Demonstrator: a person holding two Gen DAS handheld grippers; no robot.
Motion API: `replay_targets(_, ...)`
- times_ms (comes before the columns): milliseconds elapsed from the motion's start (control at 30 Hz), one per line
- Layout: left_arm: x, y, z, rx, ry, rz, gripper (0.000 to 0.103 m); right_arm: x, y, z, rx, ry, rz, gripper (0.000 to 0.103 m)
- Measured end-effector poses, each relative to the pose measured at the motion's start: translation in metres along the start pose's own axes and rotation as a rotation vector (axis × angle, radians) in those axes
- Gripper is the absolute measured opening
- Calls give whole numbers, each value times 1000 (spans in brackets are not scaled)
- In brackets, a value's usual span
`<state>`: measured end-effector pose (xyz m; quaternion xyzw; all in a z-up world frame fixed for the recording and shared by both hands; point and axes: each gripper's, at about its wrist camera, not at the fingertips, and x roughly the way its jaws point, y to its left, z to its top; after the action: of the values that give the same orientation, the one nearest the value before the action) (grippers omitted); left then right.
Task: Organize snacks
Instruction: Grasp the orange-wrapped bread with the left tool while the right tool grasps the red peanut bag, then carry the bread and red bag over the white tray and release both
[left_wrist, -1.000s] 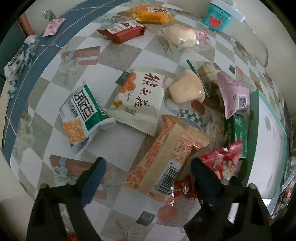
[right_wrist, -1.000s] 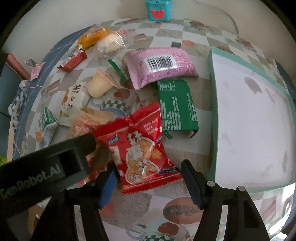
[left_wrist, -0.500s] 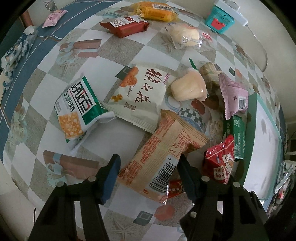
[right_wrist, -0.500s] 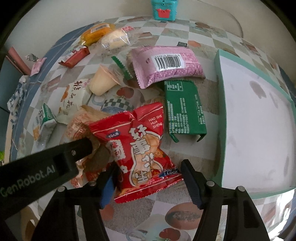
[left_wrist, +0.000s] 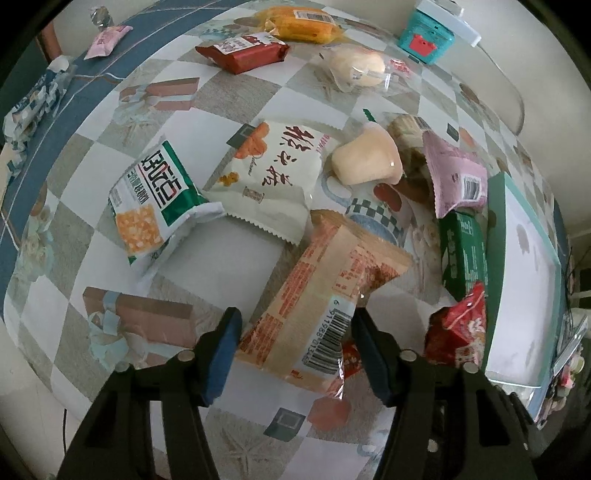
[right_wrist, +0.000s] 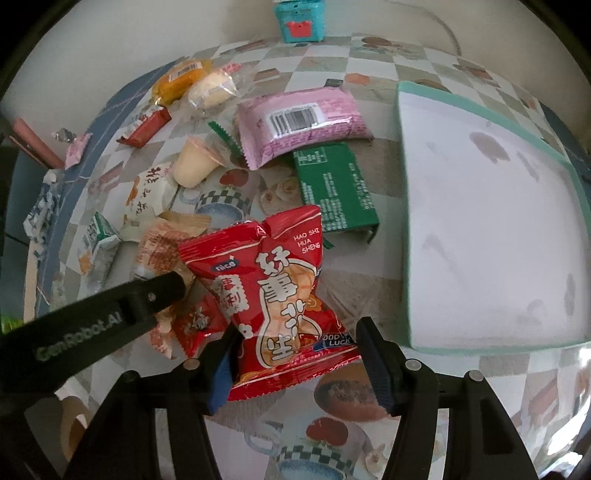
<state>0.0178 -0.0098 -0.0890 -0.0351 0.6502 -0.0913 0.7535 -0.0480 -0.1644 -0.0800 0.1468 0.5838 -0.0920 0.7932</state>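
Where orange packet (left_wrist: 325, 291) overlaps small red wrapper (left_wrist: 351, 360), we cannot read wrapper's print. Right view alone shows red peanut bag (right_wrist: 280, 291) face-on beside empty teal-rimmed tray (right_wrist: 404, 206); left view catches only bag's edge. Left gripper (left_wrist: 295, 332), aimed steeply down, jaws closing around orange packet on checkered table (left_wrist: 229, 266). Right gripper (right_wrist: 295, 350) likewise closing around red peanut bag; pad contact unclear.

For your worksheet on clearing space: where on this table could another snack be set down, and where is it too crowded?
Free: inside the white tray, and the bare checks between the green-white packet and the left gripper. Crowded: the pile from the pudding cup to the red peanut bag.
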Motion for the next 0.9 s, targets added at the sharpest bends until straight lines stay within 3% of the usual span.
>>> replay_targets(167, -7, -10, -9, 28, -19, 20, 48, -12, 1, -2, 4, -19, 7, 64)
replay_targets(467, -24, -26, -12, 51, -76, 47, 45, -31, -2, 2, -17, -61, 15, 64)
replay_targets(900, -41, -5, -2, -58, -136, 11, 45, -30, -9, 5, 13, -31, 56, 64)
